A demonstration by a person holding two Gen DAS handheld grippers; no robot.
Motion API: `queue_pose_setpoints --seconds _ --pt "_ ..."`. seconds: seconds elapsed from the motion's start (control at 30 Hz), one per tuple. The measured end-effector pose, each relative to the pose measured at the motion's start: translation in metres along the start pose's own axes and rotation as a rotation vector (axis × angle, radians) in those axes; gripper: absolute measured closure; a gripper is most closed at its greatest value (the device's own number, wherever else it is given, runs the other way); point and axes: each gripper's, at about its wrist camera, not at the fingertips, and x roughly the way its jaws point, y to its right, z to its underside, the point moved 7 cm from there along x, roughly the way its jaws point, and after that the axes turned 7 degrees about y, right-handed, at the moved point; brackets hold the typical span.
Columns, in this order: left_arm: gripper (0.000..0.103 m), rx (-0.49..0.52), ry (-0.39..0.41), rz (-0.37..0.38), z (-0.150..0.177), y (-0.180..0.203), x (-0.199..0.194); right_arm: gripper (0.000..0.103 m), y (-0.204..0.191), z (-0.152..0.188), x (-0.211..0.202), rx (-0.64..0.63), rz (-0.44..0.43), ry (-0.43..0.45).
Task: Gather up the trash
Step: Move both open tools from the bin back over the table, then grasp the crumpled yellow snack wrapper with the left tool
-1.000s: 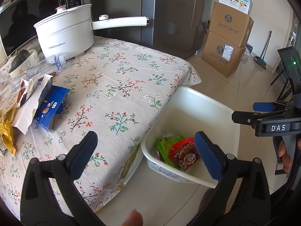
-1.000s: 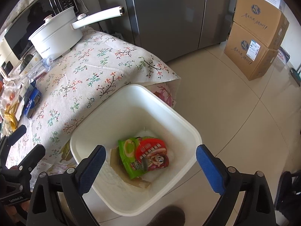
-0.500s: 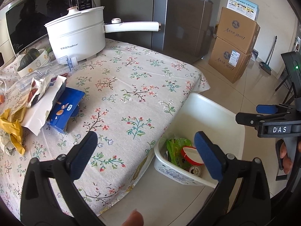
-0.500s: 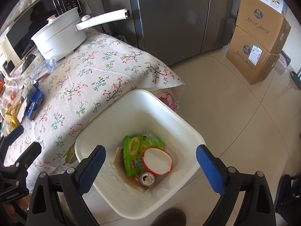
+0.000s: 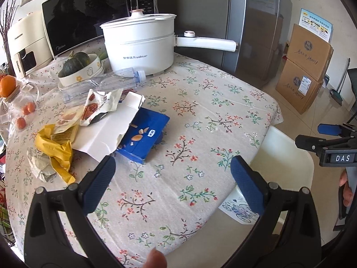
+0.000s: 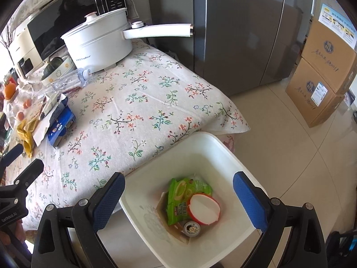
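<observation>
A white bin stands on the floor beside the table; it holds a green wrapper, a red-rimmed cup and a small can. Its rim shows in the left wrist view. Trash lies on the floral tablecloth: a blue box, a white torn carton, snack wrappers, a yellow wrapper and a clear plastic bottle. My left gripper is open and empty above the table's near edge. My right gripper is open and empty above the bin.
A white electric pot with a long handle, a microwave, a bowl with a squash and oranges stand at the back of the table. A fridge and cardboard boxes stand behind.
My left gripper has swung left and up from the bin toward the table's trash. The red cup in the bin has tipped over, and a small can now shows.
</observation>
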Motion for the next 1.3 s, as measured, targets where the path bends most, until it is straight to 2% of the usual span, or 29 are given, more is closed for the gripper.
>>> queue_pose_setpoints --seconds 0.33,0.5,0.63,0.83,0.97,1.03,1.17,1.3 --pt "0.001 0.01 -0.023 -0.173 -0.011 -0.088 -0.004 0.0 -0.053 -0.03 0.01 -0.06 -0.068 -0.001" --pt "0.001 -0.077 -0.05 -0.209 -0.012 -0.141 -0.003 0.0 -0.086 -0.04 0.018 -0.067 -0.1 -0.007" --pt "0.004 -0.2 -0.058 -0.18 -0.01 -0.169 0.001 0.0 -0.115 -0.045 0.026 -0.087 -0.123 -0.011" --pt "0.026 -0.303 -0.085 -0.144 -0.008 -0.183 0.024 0.0 -0.15 -0.052 0.041 -0.082 -0.153 -0.022" --pt "0.044 -0.376 -0.107 -0.155 0.001 -0.193 0.047 0.0 -0.17 -0.055 0.05 -0.067 -0.183 -0.035" --pt "0.047 -0.404 -0.115 -0.16 0.005 -0.195 0.055 0.0 -0.178 -0.057 0.054 -0.068 -0.192 -0.038" --pt "0.062 -0.445 -0.117 -0.182 0.008 -0.201 0.062 0.0 -0.191 -0.058 0.06 -0.065 -0.208 -0.046" --pt "0.077 -0.517 -0.129 -0.153 0.011 -0.206 0.064 0.0 -0.201 -0.061 0.063 -0.058 -0.229 -0.042"
